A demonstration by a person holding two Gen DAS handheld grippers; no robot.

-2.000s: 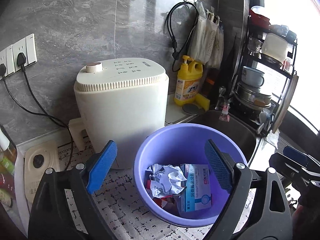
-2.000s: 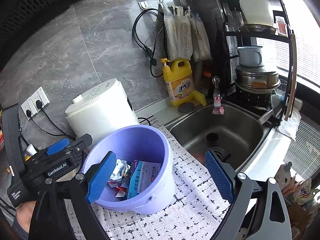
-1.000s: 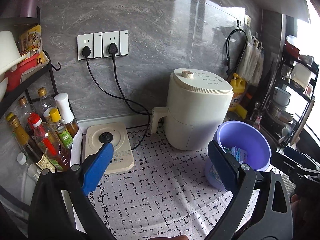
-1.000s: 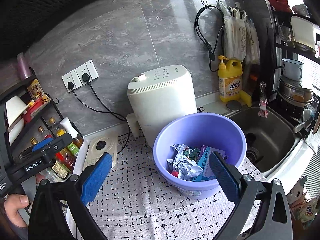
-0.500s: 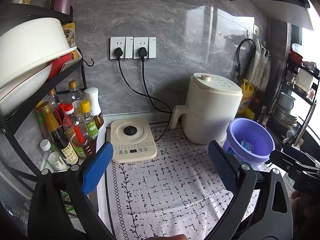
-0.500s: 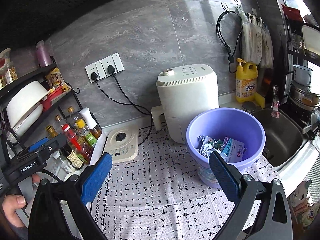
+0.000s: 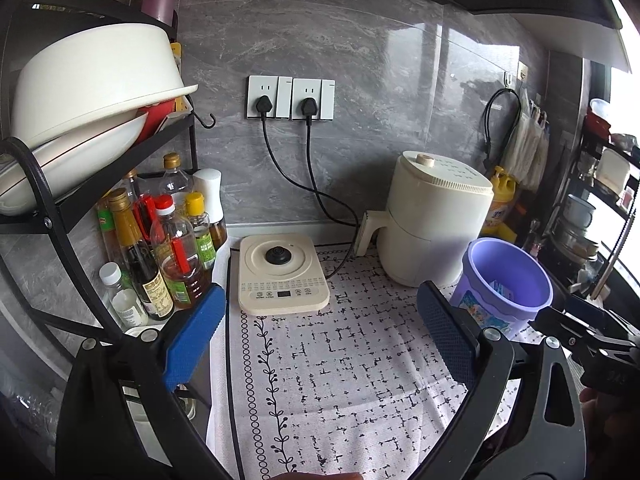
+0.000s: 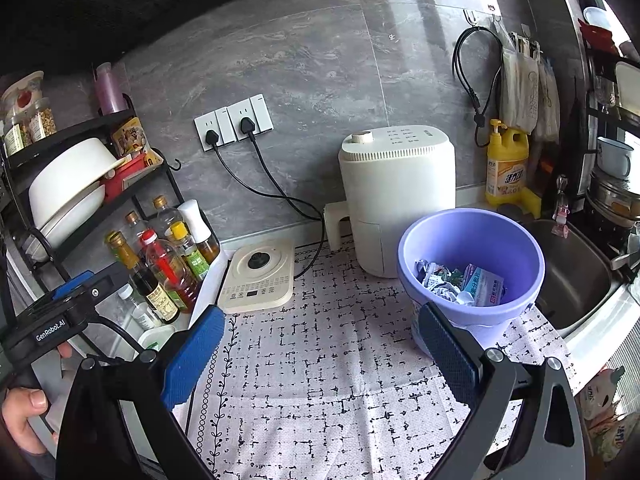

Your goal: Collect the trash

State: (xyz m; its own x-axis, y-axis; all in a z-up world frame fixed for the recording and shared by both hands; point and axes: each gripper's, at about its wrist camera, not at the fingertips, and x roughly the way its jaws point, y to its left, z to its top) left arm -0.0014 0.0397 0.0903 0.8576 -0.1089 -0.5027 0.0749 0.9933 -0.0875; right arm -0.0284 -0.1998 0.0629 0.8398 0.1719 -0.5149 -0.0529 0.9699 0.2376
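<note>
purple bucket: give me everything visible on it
The purple bucket is a round, lavender, plastic-looking pail with an open top and a printed label on its lower side. It stands upright on the patterned mat, between the cream appliance and the sink. Inside lie crumpled paper and wrappers and a small printed box. Neither hand-held gripper touches it.

Patterned mat [image 8: 320,360] covers counter; purple bin [image 8: 472,272], cream appliance [image 8: 396,196], induction plate [image 8: 260,276] apparently on it.
</note>
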